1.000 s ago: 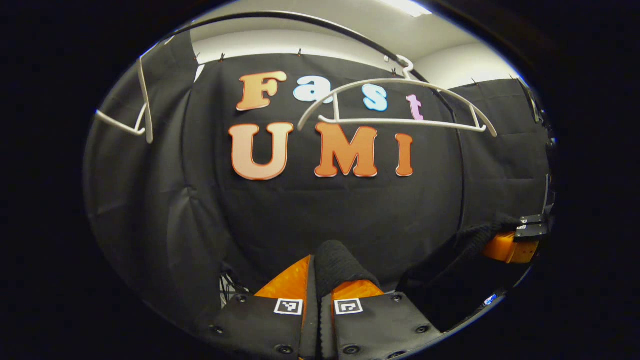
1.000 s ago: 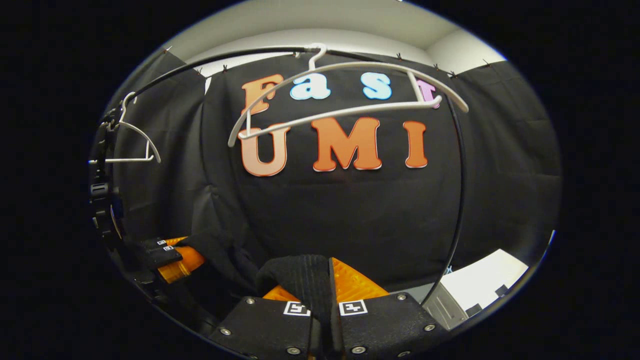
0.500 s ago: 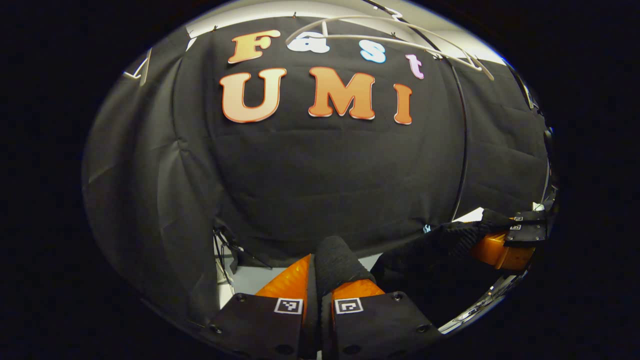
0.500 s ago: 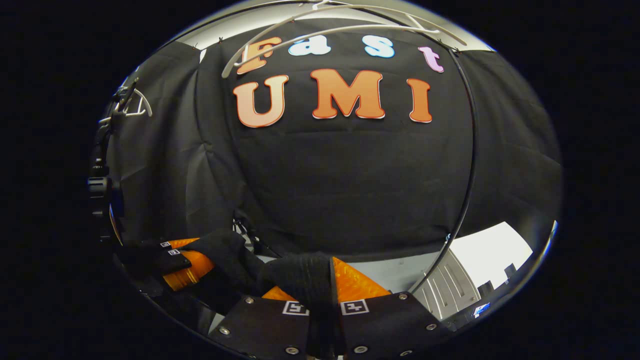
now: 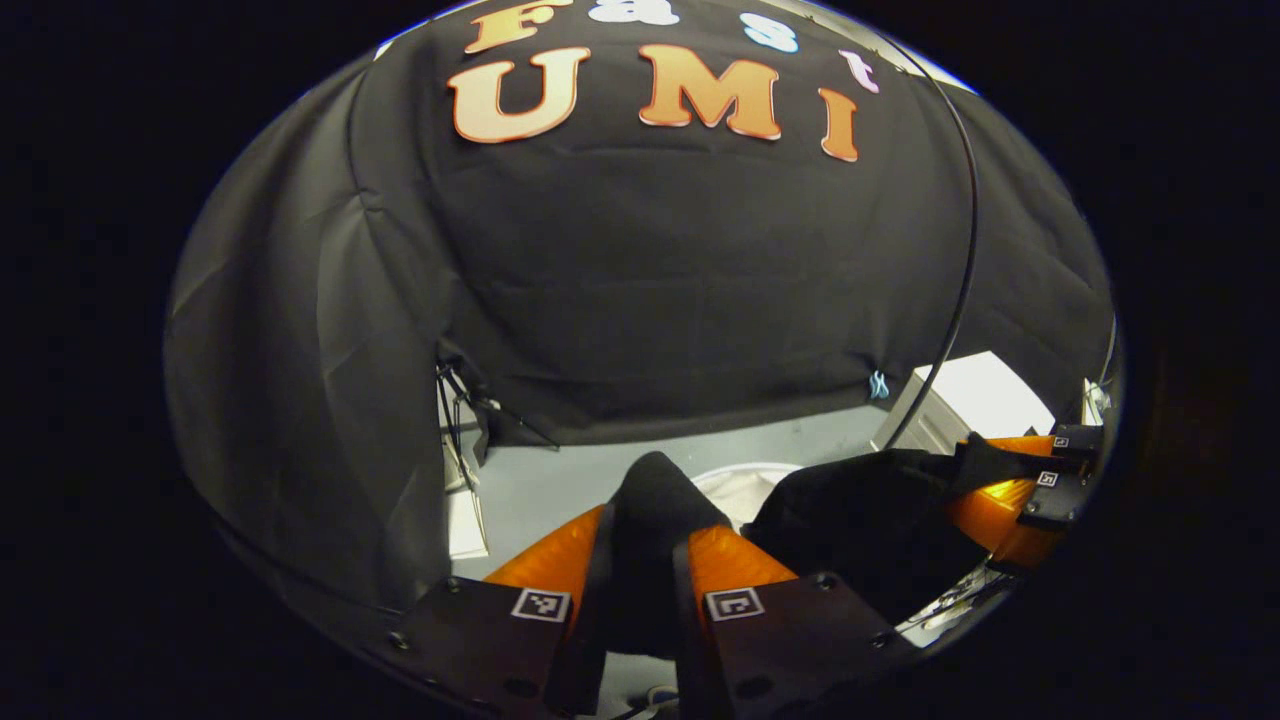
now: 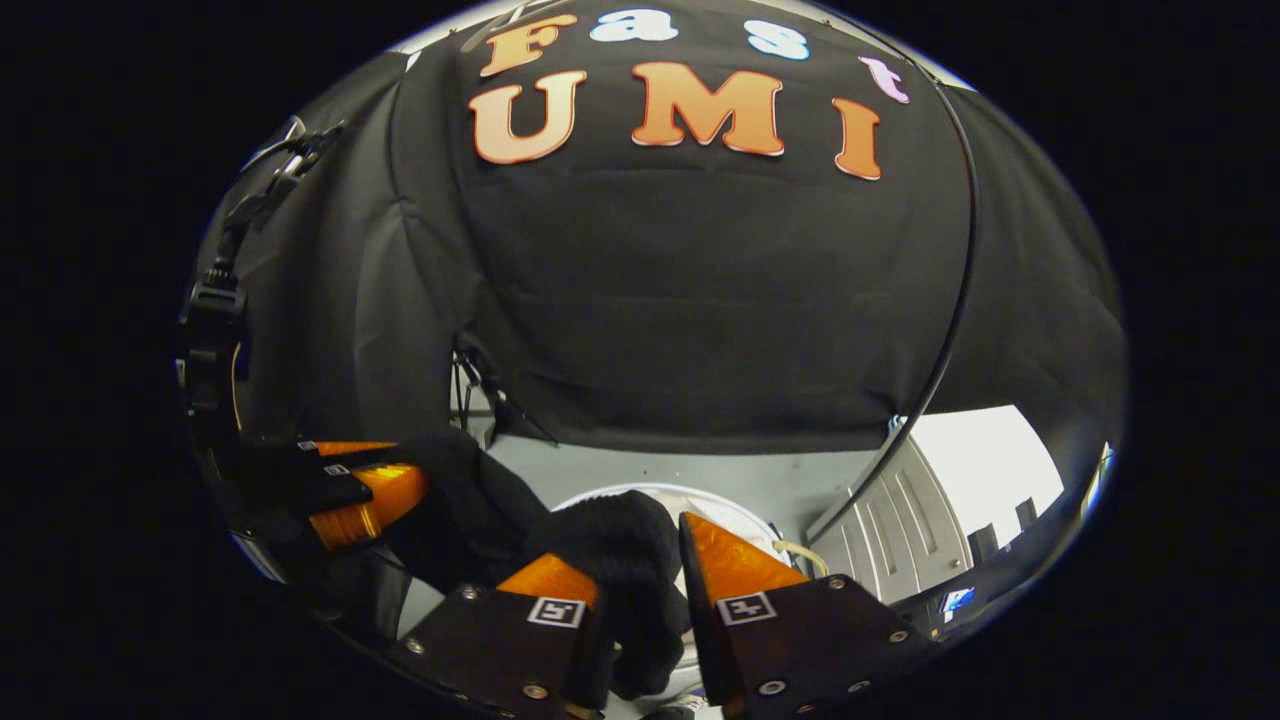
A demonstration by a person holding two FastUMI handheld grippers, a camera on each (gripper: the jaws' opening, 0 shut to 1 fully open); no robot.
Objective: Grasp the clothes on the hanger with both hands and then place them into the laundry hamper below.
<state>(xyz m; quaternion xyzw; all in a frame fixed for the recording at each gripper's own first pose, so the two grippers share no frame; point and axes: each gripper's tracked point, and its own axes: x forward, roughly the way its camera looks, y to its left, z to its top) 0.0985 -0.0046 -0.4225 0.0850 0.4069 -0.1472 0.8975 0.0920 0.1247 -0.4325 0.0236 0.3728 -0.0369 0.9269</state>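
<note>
Nearest in the left gripper view, the left gripper (image 5: 648,545) is holding a fold of the black garment (image 5: 655,500), its two fingers (image 5: 560,555) standing narrow and pressing the cloth from both sides. In the right gripper view, the right gripper (image 6: 640,570) is standing with its fingers (image 6: 735,565) wider apart, a bunch of the same garment (image 6: 625,550) sitting between them; the left finger is touching the cloth, but whether the right finger is pressing it cannot be told. The garment is stretching across between the two grippers, sagging low. Just beyond and below it, the white round rim of the hamper (image 6: 700,497) is showing on the grey floor (image 5: 560,480). To the right, a white ribbed unit (image 6: 880,530) is standing. Farthest off, the black cloth wall (image 5: 650,280) is hanging, with a thin black pole (image 6: 950,300) curving down its right side.
</note>
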